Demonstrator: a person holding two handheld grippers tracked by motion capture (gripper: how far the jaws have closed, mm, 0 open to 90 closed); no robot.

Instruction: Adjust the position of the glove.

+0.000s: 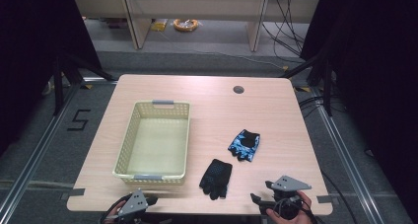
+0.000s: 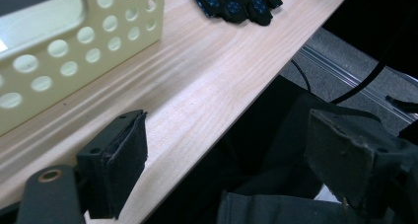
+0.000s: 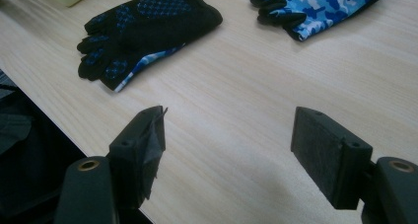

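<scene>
With both our left gripper [image 1: 132, 206] and right gripper [image 1: 276, 197] spread wide and empty at the table's near edge, we risk pinching only a fingertip of the black glove [image 1: 216, 178], lying beside the basket [image 1: 153, 177], so it slips free.

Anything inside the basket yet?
No. The basket shows a bare pale floor in the high view; both gloves lie outside on the table. Its near inner wall is hidden behind the front rim.
</scene>
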